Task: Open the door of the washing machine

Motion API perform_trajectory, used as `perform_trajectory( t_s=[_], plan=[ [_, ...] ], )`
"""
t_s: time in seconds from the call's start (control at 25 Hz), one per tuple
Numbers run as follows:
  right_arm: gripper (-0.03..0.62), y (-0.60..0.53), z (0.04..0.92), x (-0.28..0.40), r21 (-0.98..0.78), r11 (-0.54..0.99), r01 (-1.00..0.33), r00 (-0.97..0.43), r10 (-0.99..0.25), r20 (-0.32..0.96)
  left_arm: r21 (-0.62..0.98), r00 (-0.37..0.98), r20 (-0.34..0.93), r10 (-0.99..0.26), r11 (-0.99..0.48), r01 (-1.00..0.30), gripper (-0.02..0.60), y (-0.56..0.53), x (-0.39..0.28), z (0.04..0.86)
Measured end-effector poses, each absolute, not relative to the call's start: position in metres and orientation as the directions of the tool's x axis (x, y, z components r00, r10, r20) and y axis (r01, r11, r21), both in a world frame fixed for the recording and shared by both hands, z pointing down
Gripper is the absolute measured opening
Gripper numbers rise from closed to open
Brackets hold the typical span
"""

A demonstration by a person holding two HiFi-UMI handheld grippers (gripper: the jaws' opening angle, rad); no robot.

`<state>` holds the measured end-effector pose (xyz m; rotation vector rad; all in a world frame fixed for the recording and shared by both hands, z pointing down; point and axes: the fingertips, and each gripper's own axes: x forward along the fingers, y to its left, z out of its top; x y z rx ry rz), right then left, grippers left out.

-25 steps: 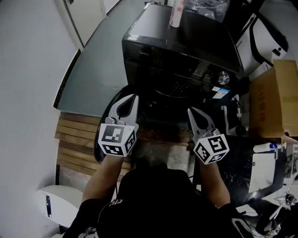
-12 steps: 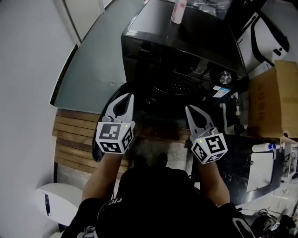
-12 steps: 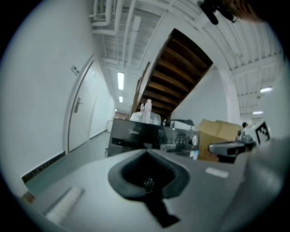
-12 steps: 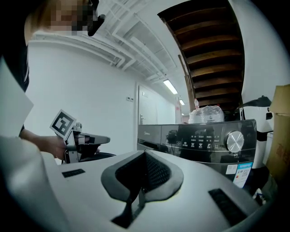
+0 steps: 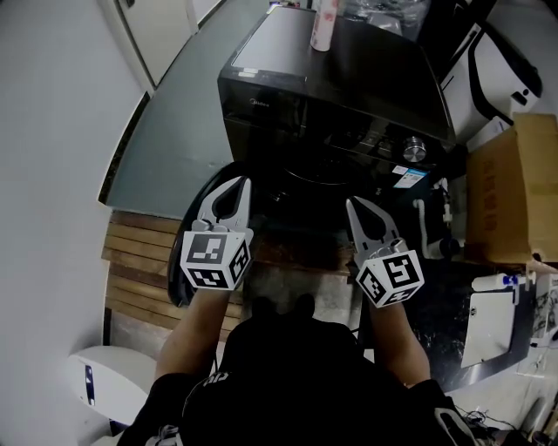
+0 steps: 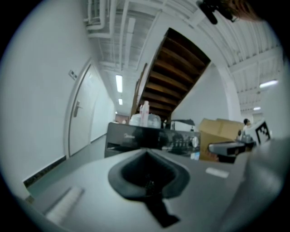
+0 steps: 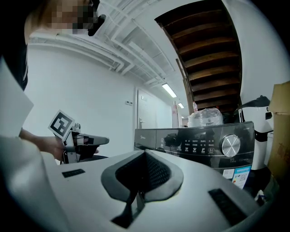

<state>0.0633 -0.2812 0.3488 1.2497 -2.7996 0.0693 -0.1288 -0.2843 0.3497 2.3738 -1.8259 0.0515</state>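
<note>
The black front-loading washing machine [image 5: 340,96] stands ahead of me, with its control panel and silver knob [image 5: 415,148] facing me. Seen from above, its round door [image 5: 318,179] is only a dark bulge below the panel. My left gripper [image 5: 241,181] hovers in front of the machine's left side, shut and empty. My right gripper [image 5: 351,203] hangs level before the right side, also shut on nothing. Neither touches the machine. In the left gripper view the shut jaws [image 6: 146,152] point at the panel [image 6: 152,138]. The right gripper view has its jaws [image 7: 145,152] aimed near the knob [image 7: 231,146].
A pink bottle [image 5: 324,24] and a plastic bag [image 5: 384,10] sit on top of the machine. A cardboard box [image 5: 514,187] stands to the right, wooden slats [image 5: 139,261] lie on the floor at the left, and a white wall [image 5: 52,131] runs along the left.
Both grippers stay shut and almost still. The head view has shifted a little, so the machine sits slightly further left in the picture.
</note>
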Motion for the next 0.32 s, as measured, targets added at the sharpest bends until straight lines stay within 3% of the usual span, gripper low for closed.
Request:
perform_trajectory(
  t_s=[0.32],
  plan=[
    [-0.008, -0.2848, 0.3459, 0.0722, -0.031, 0.681, -0.732, -0.681, -0.729, 0.074, 0.091, 0.255, 0.12, -0.96, -0.245, -0.965, 0.008, -0.2875, -0.121, 0.3483]
  ],
)
